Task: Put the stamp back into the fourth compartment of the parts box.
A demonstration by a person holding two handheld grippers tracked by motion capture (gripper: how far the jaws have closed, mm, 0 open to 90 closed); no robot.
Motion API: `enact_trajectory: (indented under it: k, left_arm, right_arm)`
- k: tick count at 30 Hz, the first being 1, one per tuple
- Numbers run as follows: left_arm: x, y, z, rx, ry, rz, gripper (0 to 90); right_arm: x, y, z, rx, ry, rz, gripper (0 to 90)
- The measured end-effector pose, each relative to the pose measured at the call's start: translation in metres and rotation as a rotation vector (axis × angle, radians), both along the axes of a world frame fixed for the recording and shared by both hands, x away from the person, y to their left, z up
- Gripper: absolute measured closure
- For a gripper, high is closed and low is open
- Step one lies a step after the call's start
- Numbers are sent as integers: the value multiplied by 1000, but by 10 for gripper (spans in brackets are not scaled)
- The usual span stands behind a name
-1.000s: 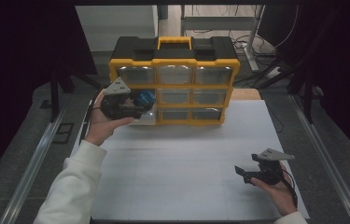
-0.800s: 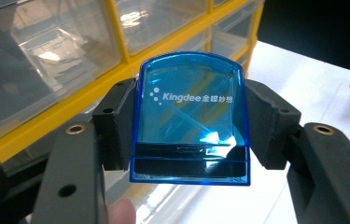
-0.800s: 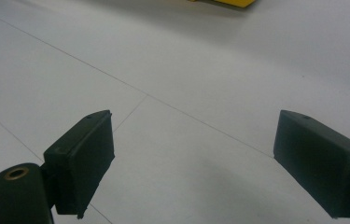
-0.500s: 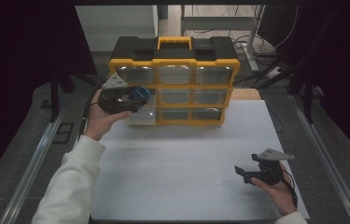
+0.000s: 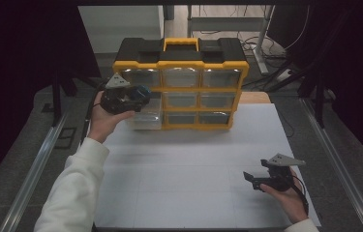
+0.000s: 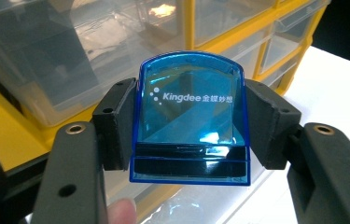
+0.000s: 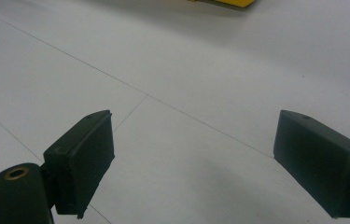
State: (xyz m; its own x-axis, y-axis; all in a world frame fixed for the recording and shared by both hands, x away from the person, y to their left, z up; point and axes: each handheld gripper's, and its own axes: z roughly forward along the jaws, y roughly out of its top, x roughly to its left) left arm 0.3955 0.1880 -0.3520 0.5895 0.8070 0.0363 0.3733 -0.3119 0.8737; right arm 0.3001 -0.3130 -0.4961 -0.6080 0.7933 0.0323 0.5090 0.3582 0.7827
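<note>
Fingers of left gripper [image 6: 189, 135] clenched on translucent blue plastic block [image 6: 190, 116] with white "Kingdee" lettering, black pads pressing its two sides. Block held upright between pads, raised off table. Just beyond fingertips: pulled-out clear plastic drawer [image 5: 146, 115] of yellow-and-black drawer cabinet [image 5: 181, 84], left column. Left hand [image 5: 102, 118] grips tool from below. White table surface [image 5: 189, 164] stretches between grippers. Right gripper [image 5: 250, 178] well apart from cabinet, low over table, fingers [image 7: 85, 158] spread wide, nothing between them. Right hand [image 5: 288, 198] behind it.
</note>
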Motion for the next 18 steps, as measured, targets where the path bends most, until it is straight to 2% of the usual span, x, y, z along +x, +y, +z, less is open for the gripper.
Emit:
enact_trajectory:
  k: [15,18]
  left_arm:
    - [8,-2,-7,3,13,18,409]
    - [8,-3,-8,15,14,16,408]
  right_arm:
    - [0,0,-1,-3,2,0,126]
    - [0,0,0,-2,2,0,126]
